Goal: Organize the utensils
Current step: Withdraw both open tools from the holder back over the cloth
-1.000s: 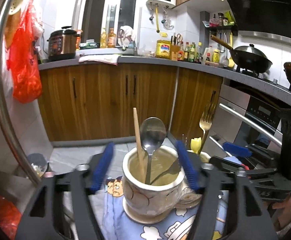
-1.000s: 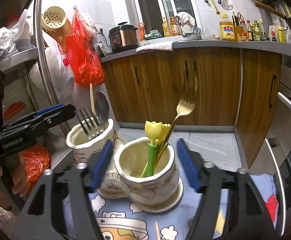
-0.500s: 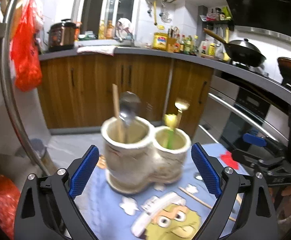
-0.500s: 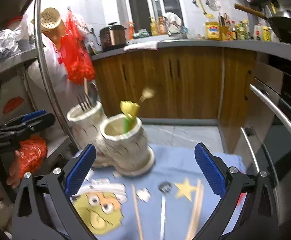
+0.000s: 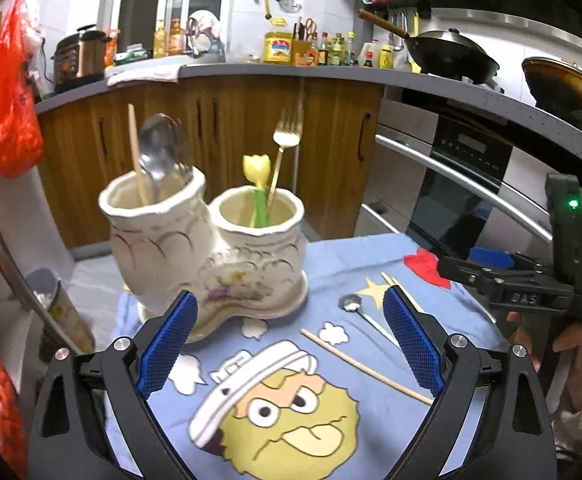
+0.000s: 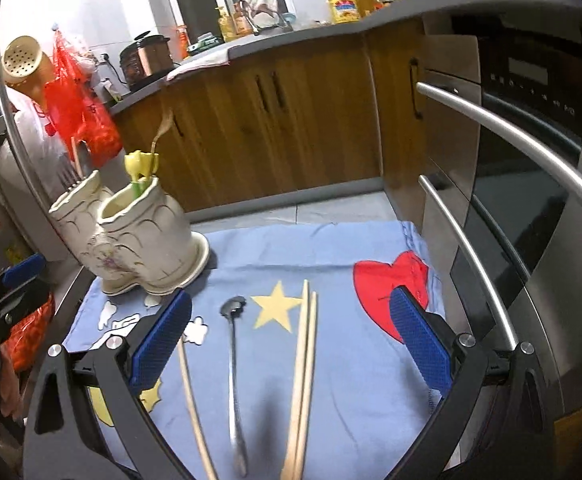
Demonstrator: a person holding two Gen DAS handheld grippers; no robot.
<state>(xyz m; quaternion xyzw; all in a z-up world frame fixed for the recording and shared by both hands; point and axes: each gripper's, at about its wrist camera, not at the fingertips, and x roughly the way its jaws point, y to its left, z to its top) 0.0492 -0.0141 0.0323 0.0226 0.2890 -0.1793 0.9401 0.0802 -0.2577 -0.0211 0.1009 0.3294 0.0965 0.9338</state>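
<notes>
A cream double-cup ceramic holder (image 5: 211,256) stands at the far left of the blue cloth. Its left cup holds a wooden chopstick, a steel spoon and a fork. Its right cup holds a yellow tulip-topped utensil (image 5: 256,168) and a gold fork (image 5: 285,136). My left gripper (image 5: 289,300) is open just in front of the holder, touching nothing. My right gripper (image 6: 291,300) is open above the cloth. Between its fingers lie a small steel spoon (image 6: 235,368) and a pair of chopsticks (image 6: 303,376). A single chopstick (image 6: 193,400) runs under its left finger.
The cloth (image 5: 331,420) bears a cartoon face, a star and a red heart. An oven (image 6: 531,140) with steel bar handles lies close on the right. Wooden cabinets and floor lie beyond the far edge. A hand (image 5: 571,356) holds the right gripper's handle.
Both grippers stood around the holder's cups a second ago. They have opened wide and drawn back and down, and the holder now stands free on the cloth.
</notes>
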